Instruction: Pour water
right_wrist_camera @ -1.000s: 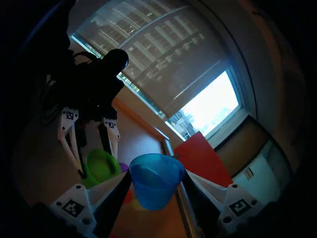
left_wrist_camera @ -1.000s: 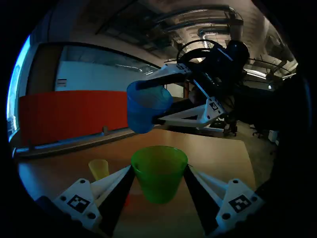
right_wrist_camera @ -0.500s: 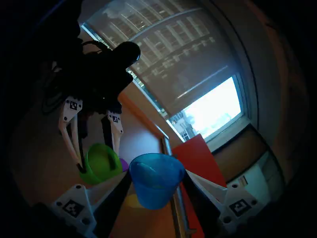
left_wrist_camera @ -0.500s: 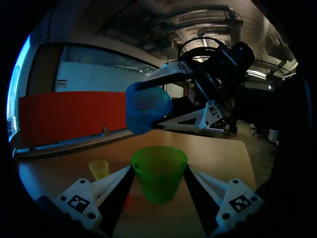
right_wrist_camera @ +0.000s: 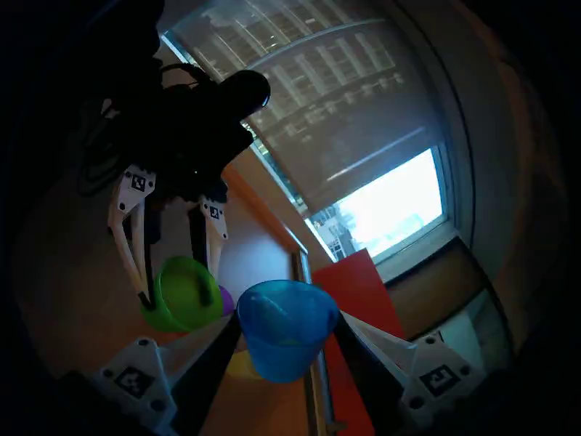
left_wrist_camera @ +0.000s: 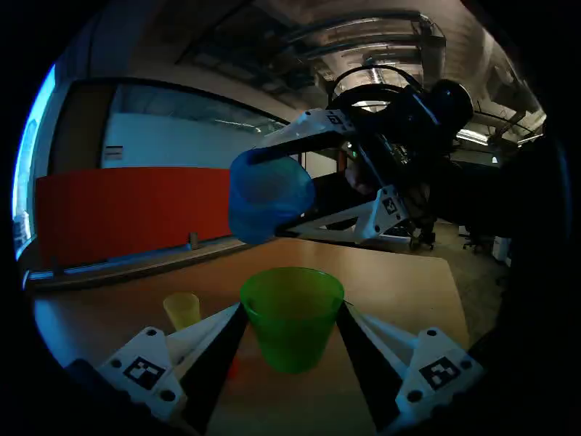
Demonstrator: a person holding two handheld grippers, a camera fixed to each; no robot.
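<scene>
Blue cup (left_wrist_camera: 265,196) tilted, grasped by right hand-held gripper (right_wrist_camera: 287,323), held higher than green cup (left_wrist_camera: 292,320), green cup grasped by left hand-held gripper (left_wrist_camera: 290,312), yellow cup (left_wrist_camera: 181,309) stood on bench (left_wrist_camera: 407,283)

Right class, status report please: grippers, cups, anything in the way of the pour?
Left gripper shut on green cup, upright. Right gripper shut on blue cup, tilted, higher than the green. Yellow cup on table, off to the side.
</scene>
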